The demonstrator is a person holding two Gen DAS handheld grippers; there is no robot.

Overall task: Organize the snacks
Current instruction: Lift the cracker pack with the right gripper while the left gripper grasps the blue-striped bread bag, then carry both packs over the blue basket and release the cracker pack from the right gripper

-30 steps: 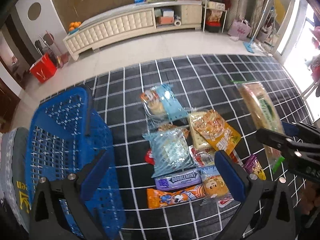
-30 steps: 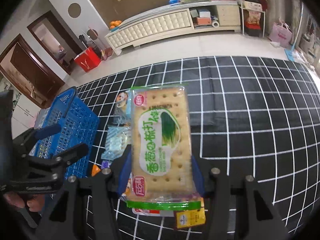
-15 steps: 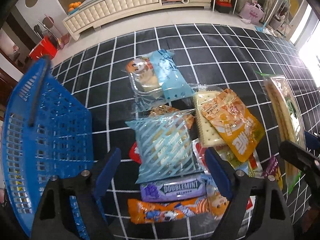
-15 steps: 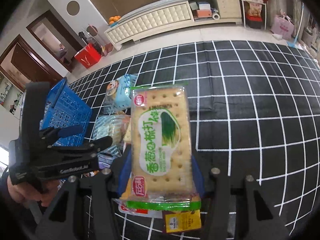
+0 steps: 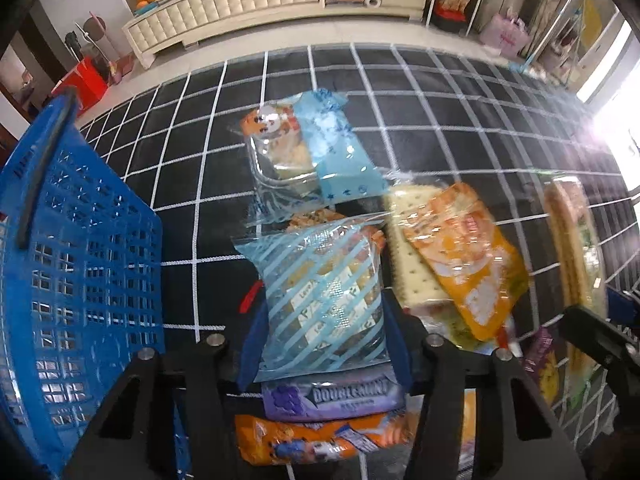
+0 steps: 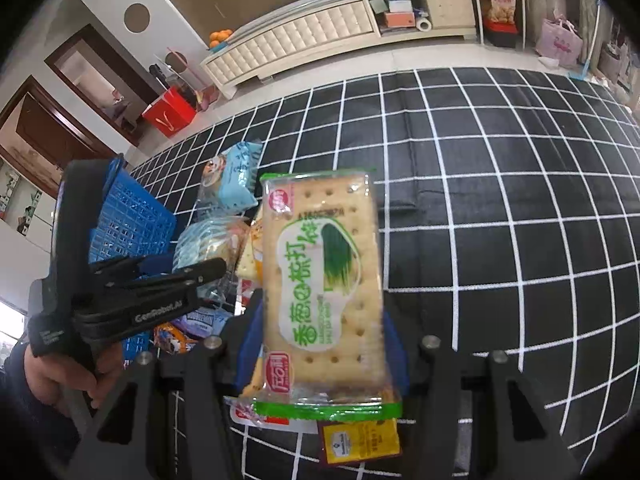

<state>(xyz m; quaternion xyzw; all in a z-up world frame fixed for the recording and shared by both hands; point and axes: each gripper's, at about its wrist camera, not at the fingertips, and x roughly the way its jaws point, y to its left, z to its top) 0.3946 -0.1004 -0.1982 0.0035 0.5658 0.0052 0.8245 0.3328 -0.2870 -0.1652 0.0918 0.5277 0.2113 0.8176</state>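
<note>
Left wrist view: your left hand-held gripper (image 5: 324, 344) points steeply down at the snack pile on the black, white-gridded cloth (image 5: 440, 120). Its blue pads flank the blue-striped clear bag (image 5: 320, 296), one on each long edge, and the jaws are closing on it; whether both pads already press the wrapper cannot be told. Below that bag lies the purple Doublemint pack (image 5: 332, 398), and below that an orange wrapper (image 5: 304, 440). Beyond the striped bag rests a light-blue packet with a cartoon face (image 5: 308, 152). To its right, an orange cracker pack (image 5: 460, 264) overlaps a pale cracker sleeve. The blue basket (image 5: 80, 264) stands at the left of the pile, just beside it, with its dark handle folded along the rim.

Right wrist view: your right hand-held gripper (image 6: 320, 344) pinches the green-and-white scallion cracker pack (image 6: 324, 284) across its lower half, a blue pad on each side, with the pack raised clear of the cloth. Under its lower edge a yellow sachet (image 6: 360, 440) shows on the cloth. The left hand-held gripper appears at the left of this view, held in your hand (image 6: 60, 372), its tips over the striped bag. A cream cabinet (image 6: 320, 28) lines the far wall, and a red bag (image 6: 168, 114) sits on the floor near it.
</note>
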